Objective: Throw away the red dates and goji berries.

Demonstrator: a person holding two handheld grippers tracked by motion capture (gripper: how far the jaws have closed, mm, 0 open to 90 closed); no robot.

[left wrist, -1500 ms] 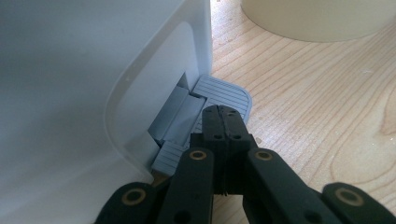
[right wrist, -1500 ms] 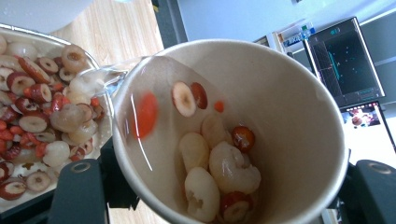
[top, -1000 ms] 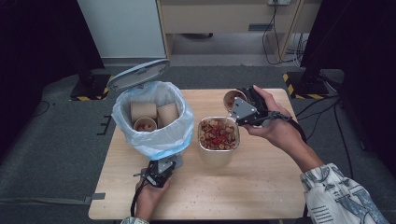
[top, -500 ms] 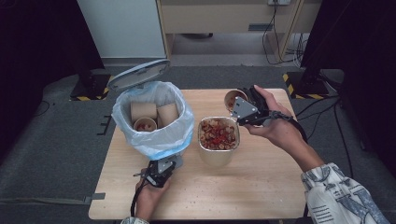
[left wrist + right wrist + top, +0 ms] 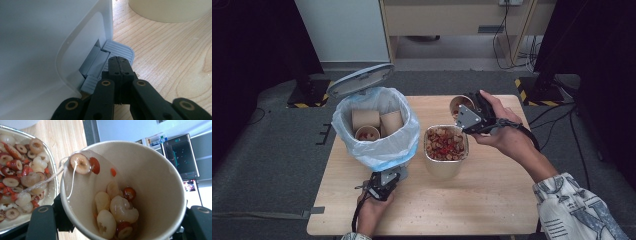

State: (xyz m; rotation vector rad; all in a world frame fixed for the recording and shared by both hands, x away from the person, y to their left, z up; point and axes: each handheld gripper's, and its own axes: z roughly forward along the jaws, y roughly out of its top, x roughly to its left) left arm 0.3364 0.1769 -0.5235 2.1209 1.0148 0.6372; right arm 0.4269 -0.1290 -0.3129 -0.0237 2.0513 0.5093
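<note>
From the high view the right gripper (image 5: 463,116) holds a paper cup (image 5: 460,104) tipped over the far right corner of a square container (image 5: 446,150) of sliced fruit in the middle of the wooden table (image 5: 492,200); the cup's inside is too small to read there; the right gripper view looks straight into the cup (image 5: 140,190), its jaws clamped on the cup's sides, and shows pale round fruits and red slices pooled at the bottom, one slice stuck near the rim with a thread of syrup (image 5: 47,180) running down toward the container (image 5: 53,173) at the left; the cup's lower rim is cut off by the frame. The high view shows the left gripper (image 5: 383,181) low at the near foot of a small bin (image 5: 377,150) lined with a pale blue bag, its lid (image 5: 360,79) standing up at the back and more paper cups (image 5: 377,121) lying inside; whether its jaws are parted cannot be made out there; the left gripper view shows them fully closed with nothing between, tips resting on the bin's grey ribbed pedal (image 5: 118,48), with the bin's white wall (image 5: 50,37) at the left and the base of the container (image 5: 170,11) cut off at the top edge.
</note>
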